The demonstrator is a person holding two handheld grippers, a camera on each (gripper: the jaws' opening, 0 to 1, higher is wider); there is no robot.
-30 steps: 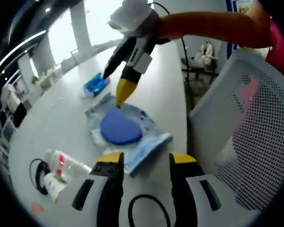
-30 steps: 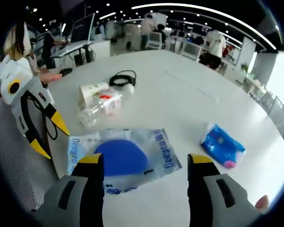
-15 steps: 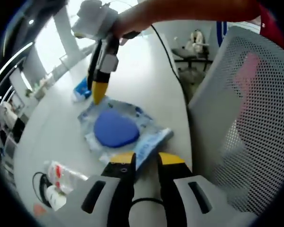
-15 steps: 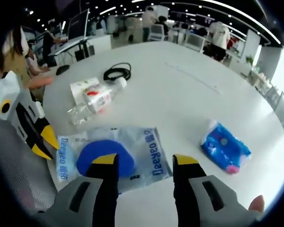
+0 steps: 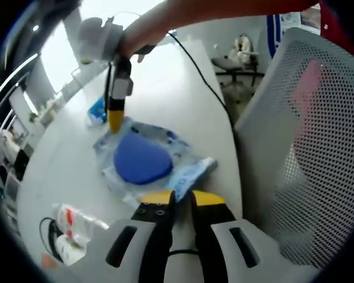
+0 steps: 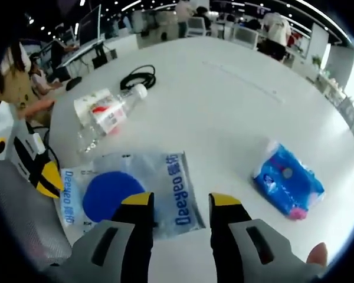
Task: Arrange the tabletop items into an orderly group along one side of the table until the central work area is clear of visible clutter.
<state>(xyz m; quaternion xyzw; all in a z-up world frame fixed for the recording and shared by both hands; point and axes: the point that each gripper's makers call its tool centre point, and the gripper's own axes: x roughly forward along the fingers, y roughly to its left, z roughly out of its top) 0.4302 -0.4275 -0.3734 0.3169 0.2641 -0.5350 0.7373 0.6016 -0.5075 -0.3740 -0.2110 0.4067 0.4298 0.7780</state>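
Clear-plastic pouch at table edge | left gripper nearly closed on corner

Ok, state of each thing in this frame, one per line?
Left claw: nearly shut at the plastic bag's corner; grip cannot be confirmed.
Right claw: part open, above the bag's edge.
Plastic bag: flat, blue disc inside.
Water bottle: on its side, capped.
Tissue pack: lying flat.
Black cable: coiled.
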